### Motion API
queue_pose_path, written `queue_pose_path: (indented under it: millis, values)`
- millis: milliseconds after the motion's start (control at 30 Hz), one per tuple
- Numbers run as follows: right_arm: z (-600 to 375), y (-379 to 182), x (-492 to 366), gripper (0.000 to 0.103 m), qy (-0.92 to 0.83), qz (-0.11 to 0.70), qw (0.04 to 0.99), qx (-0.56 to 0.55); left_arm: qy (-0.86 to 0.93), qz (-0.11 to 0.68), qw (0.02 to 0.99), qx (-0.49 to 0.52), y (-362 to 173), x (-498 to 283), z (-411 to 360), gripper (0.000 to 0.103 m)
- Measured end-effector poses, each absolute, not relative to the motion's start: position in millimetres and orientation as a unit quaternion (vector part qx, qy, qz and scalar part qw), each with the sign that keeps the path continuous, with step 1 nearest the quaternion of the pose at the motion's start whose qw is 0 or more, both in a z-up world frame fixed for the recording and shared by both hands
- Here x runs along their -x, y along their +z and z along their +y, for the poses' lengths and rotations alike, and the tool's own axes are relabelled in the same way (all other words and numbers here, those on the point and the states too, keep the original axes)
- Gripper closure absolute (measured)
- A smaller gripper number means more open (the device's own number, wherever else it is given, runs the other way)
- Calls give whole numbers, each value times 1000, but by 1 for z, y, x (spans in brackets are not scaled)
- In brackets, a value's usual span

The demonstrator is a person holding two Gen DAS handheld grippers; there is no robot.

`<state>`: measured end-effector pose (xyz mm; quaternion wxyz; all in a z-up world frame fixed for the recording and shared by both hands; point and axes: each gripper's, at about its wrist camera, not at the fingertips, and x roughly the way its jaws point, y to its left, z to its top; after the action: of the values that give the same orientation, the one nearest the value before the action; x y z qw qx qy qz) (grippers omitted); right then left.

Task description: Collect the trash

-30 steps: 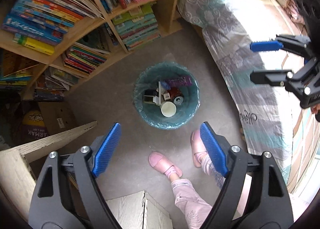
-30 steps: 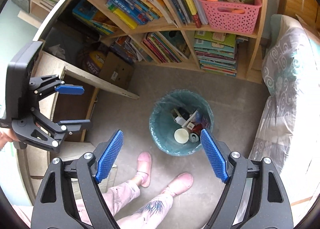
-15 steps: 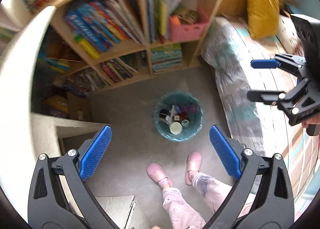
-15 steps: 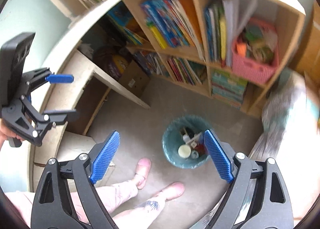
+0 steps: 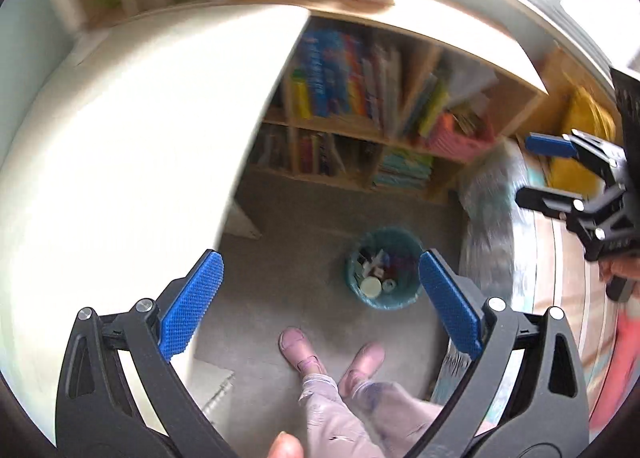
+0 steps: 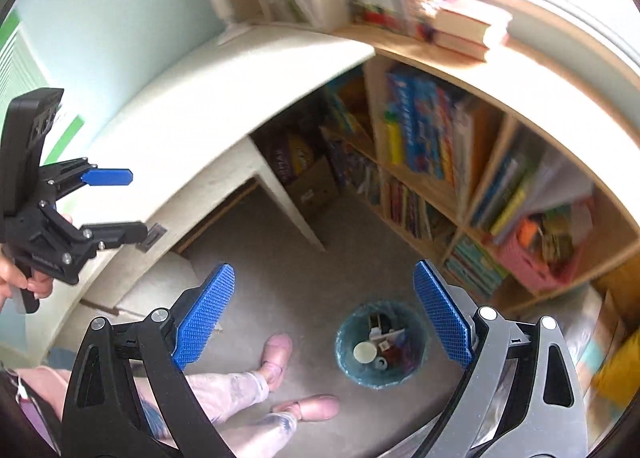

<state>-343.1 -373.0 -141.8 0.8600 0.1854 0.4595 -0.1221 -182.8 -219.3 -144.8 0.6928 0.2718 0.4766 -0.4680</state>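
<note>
Left gripper [image 5: 320, 306]: jaws spread wide, just opened further, nothing between.
Right gripper [image 6: 324, 316]: same, empty.
Trash bin [image 5: 406, 300]: on floor below, holding rubbish, near pink shoes [image 5: 298, 346].

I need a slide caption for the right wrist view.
Open right gripper above a lined bin of trash, bookshelf behind.

Right wrist view, looking down at a bedroom floor

Right gripper [image 6: 324, 318] jaws wide, having just been opening, nothing between; teal bin [image 6: 352, 372] of trash at five o'clock, pink shoes [image 6: 276, 354] at six, left gripper [image 6: 120, 202] at nine, bookshelf [image 6: 472, 214] at two.
</note>
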Motion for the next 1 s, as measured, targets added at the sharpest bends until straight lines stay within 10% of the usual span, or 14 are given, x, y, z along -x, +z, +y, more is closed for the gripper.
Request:
queue_pose_path:
  millis: [1000]
  values:
    - [-131,-69,72,12,198,434,879,8,-116,476,872,-9,-100,40,69,7]
